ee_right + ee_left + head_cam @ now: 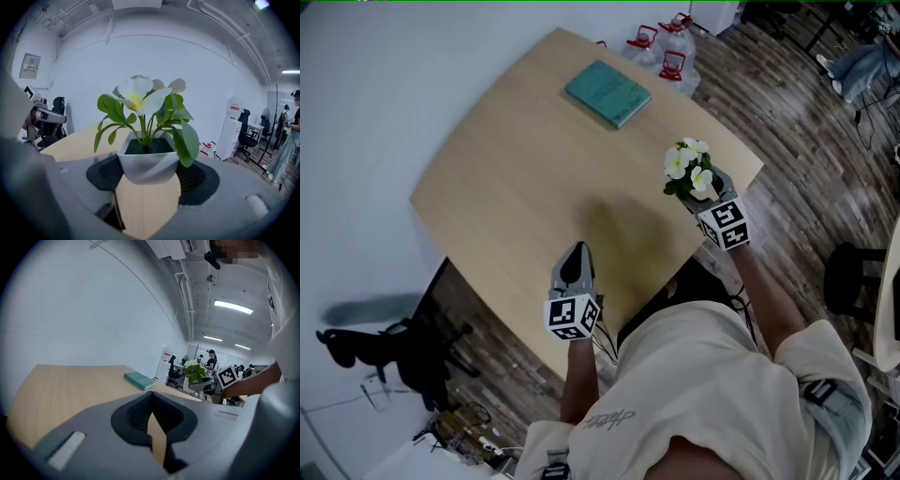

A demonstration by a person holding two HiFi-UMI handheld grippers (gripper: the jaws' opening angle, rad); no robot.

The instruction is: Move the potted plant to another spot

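Note:
The potted plant (687,171), white flowers and green leaves in a small white square pot (149,161), is at the wooden table's (516,178) right edge. My right gripper (705,194) is shut on the pot, one dark pad against each side (150,177). Whether the pot rests on the table or hangs just above it I cannot tell. My left gripper (574,261) hovers over the table's near edge, its jaws shut with nothing between them (151,399). The left gripper view shows the plant (195,372) far off to the right.
A teal book (607,92) lies on the far part of the table (139,380). Water bottles with red caps (661,47) stand on the floor beyond the table. A dark chair (851,281) is at the right and black equipment (394,347) at the lower left.

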